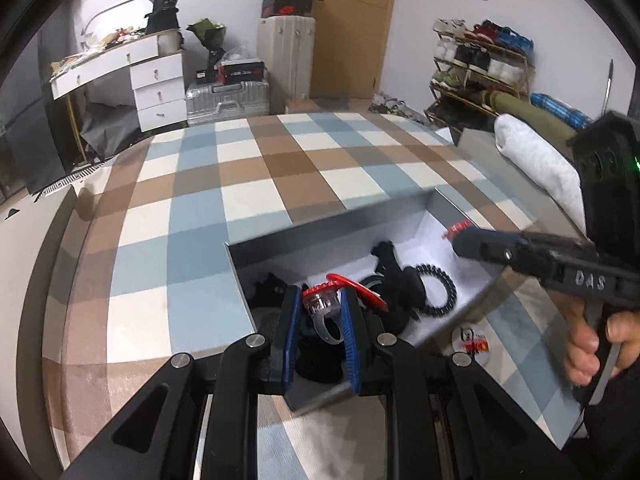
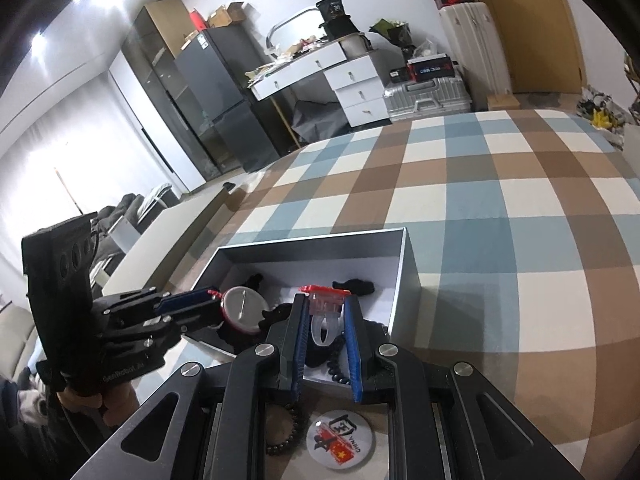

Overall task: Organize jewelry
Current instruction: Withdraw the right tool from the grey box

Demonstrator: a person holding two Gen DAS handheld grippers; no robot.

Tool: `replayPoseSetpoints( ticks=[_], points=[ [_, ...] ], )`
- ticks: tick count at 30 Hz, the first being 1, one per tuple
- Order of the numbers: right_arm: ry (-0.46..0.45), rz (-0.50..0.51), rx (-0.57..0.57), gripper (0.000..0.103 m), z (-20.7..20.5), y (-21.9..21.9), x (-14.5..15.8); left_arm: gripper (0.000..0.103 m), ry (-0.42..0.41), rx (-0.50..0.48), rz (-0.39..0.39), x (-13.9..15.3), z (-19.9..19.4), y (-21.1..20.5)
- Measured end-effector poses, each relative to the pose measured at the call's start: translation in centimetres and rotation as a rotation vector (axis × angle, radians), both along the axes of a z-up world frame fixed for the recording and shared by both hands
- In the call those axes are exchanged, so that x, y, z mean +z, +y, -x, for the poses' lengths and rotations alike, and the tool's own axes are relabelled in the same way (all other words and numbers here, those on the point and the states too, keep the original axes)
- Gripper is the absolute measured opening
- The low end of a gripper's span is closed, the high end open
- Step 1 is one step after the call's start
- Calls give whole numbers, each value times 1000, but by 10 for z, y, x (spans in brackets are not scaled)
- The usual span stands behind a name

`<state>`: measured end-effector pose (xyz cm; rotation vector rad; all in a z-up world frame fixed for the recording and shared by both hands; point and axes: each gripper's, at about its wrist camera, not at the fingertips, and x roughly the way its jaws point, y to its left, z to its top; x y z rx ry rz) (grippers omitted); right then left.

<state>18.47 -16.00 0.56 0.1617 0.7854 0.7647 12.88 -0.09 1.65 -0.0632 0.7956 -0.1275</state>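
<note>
An open grey box [image 1: 320,236] with a white floor lies on the checked bedcover. My left gripper [image 1: 320,292] hangs over its near end, shut on a toy ring [image 1: 320,306] with a red top and a clear band. A red-rimmed badge [image 1: 362,290] stands on edge just past those fingers. My right gripper [image 2: 326,298] is over the same box [image 2: 312,248], shut on a second clear ring with a red top [image 2: 326,306]. In the box lie a black spiral hair tie [image 1: 436,288] and several black pieces [image 1: 390,264]. Each gripper shows in the other's view: the right one [image 1: 456,236] and the left one [image 2: 214,298].
Beside the box, on the cover, lie a round badge with a flag print [image 2: 340,444] and a dark bead bracelet [image 2: 286,428]. A hand [image 1: 596,344] holds the right gripper's handle. A white pillow [image 1: 536,160] lies at the bed's right edge. Drawers and suitcases stand beyond the bed.
</note>
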Motion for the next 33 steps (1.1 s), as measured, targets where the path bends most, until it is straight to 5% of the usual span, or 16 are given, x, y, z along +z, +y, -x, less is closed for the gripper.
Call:
replayPoseSetpoints(
  ticks=[10,11,16,19,27,33],
  points=[
    [-64,99,27,24,18,19,9,17,2,5,26,1,9,0],
    [-76,98,24,28,20,18,11,21,-1,5,31,3,11,0],
    [-138,97,-21,56,37,-1,25,72,-62,12,59,16,36,3],
    [-153,136,-67,79,47,-15,24,75,-55,21,75,15,46,1],
    [-76,256,-99,92,53,-23,-1,96,-10,5,-12,-4,56,-23],
    [-39,370,-57,96,54,-11,-20,99,40,-12,-30,-15,53,-31]
  ],
)
